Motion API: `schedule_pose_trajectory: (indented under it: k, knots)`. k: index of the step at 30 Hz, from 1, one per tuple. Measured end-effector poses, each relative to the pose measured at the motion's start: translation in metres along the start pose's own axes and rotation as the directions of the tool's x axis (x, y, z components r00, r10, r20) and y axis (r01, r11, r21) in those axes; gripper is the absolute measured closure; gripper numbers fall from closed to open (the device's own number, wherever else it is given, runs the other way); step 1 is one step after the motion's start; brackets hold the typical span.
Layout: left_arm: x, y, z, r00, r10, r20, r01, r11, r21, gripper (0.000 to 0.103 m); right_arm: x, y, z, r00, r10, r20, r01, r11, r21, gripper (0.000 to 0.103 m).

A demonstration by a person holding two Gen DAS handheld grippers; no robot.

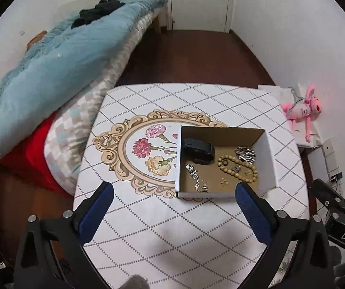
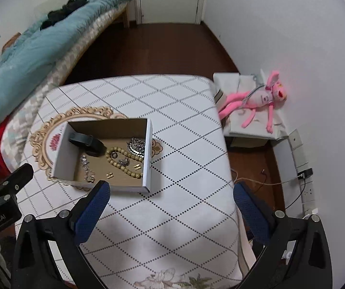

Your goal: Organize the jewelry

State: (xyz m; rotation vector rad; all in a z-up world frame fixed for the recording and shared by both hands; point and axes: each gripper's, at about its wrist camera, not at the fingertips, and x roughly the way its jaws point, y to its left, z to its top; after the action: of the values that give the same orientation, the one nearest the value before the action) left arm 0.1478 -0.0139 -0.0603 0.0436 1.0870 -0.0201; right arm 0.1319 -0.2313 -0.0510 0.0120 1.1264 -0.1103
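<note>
Two hand-held grippers hovered over the near edge of the desk (image 1: pixel 196 101), a square top under a white cloth with a dotted diamond grid and a gold-framed flower medallion. The left hand-held gripper (image 1: pixel 173 203) had its blue-padded jaws spread wide with nothing between them; the right hand-held gripper (image 2: pixel 171 203) stood just as wide and just as empty.

An open white cardboard box with a brown inside (image 1: pixel 267 154) sat near the middle of the desk, overlapping the medallion. All the jewelry lay inside it: a black wristband (image 1: pixel 197 150) against the far left corner, a tan beaded bracelet (image 1: pixel 238 169) toward the right wall, a heap of silver chain (image 1: pixel 244 154) just behind the beads, a silver linked bracelet (image 1: pixel 196 178) along the left wall, and a small gold charm (image 1: pixel 224 182) near the front wall. Small dark and silver pieces lay within the bead loop.

A pink plush toy (image 2: pixel 256 103) lay on a white box beyond the desk's right edge.
</note>
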Motion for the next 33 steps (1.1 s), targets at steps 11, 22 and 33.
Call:
schedule_pose_trajectory:
  k: [11,22,33]
  knots:
    - [-0.096,0.0,-0.019,0.991,-0.005,0.132,0.007,1.0,-0.013,0.0,-0.106,-0.007,-0.023,0.989,0.014,0.15,-0.015,1.0,0.007,0.0]
    - [-0.154,-0.001,-0.035,0.979,-0.004,0.202,0.008,1.0,-0.02,0.0,-0.178,-0.009,-0.042,0.969,0.025,0.246,-0.028,1.0,0.007,0.0]
    - [-0.165,-0.001,-0.043,0.982,-0.007,0.19,0.013,1.0,-0.029,0.0,-0.192,-0.013,-0.046,0.97,0.026,0.243,-0.029,1.0,0.009,0.0]
